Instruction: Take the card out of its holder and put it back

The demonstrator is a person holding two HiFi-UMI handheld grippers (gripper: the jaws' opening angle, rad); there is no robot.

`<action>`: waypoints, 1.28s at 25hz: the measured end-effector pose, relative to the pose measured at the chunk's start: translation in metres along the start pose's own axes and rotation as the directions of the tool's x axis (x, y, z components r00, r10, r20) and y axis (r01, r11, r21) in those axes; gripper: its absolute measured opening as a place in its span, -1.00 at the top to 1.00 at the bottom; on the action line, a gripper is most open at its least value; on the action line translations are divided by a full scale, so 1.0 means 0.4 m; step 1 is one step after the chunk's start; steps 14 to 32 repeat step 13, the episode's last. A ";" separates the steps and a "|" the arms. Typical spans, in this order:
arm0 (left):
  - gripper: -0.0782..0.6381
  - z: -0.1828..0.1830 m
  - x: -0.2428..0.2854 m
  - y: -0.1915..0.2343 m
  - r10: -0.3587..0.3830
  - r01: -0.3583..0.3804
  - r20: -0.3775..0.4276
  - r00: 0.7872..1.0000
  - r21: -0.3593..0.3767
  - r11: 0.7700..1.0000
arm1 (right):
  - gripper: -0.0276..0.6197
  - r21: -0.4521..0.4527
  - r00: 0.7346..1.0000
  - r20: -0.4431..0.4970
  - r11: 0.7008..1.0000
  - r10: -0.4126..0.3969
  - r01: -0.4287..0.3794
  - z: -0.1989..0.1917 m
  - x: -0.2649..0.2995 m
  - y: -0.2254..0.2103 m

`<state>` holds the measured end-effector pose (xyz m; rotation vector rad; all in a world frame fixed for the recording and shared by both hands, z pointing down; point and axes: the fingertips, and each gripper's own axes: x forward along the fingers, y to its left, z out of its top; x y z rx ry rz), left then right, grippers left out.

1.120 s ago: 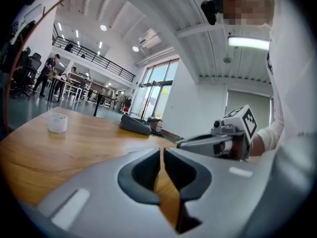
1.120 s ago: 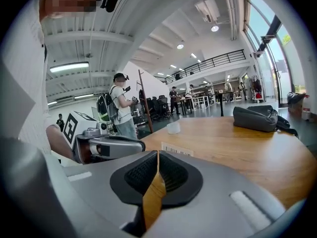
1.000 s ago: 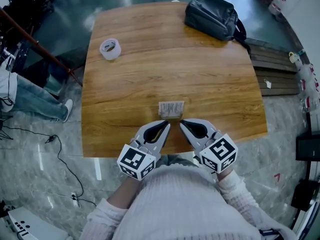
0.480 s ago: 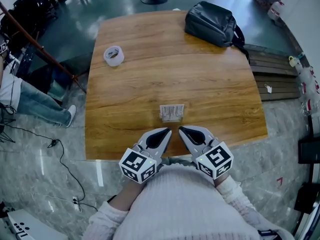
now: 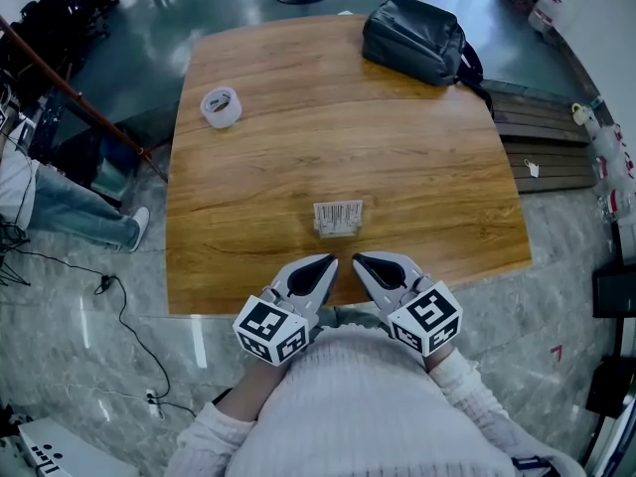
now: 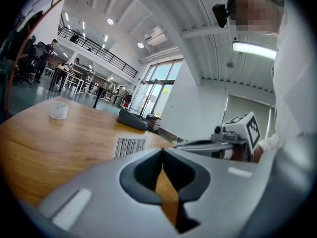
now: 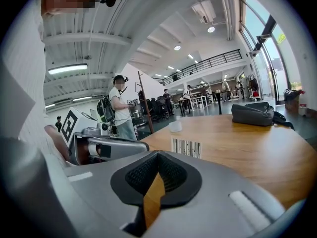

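The card in its clear holder (image 5: 338, 217) lies flat on the wooden table (image 5: 397, 147), barcode side up, a short way in from the near edge. It also shows as the barcode card (image 6: 130, 146) in the left gripper view and the barcode card (image 7: 186, 147) in the right gripper view. My left gripper (image 5: 332, 261) and right gripper (image 5: 357, 259) hover side by side over the table's near edge, tips angled toward each other just short of the card. Both are shut with nothing between their jaws. Neither touches the card.
A roll of clear tape (image 5: 220, 105) sits at the table's far left. A black bag (image 5: 415, 36) rests at the far right corner. People stand past the left edge (image 7: 121, 108). Wooden boards (image 5: 542, 132) lie on the floor to the right.
Both grippers have drawn back slightly toward the near edge, away from the card. The left gripper's jaws have closed fully. The card has not moved.
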<state>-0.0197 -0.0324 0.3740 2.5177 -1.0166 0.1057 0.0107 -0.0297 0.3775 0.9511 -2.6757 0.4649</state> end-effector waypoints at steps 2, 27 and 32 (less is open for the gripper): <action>0.76 -0.002 0.000 -0.003 -0.002 0.002 -0.001 1.000 -0.002 1.000 | 0.91 -0.001 1.000 -0.003 1.000 0.000 0.000 -0.002 -0.001 0.001; 0.76 -0.016 -0.005 -0.017 0.001 -0.002 -0.021 1.000 -0.025 1.000 | 0.91 0.002 1.000 -0.023 1.000 0.002 -0.002 -0.007 -0.009 0.010; 0.76 -0.016 -0.005 -0.017 0.001 -0.002 -0.021 1.000 -0.025 1.000 | 0.91 0.002 1.000 -0.023 1.000 0.002 -0.002 -0.007 -0.009 0.010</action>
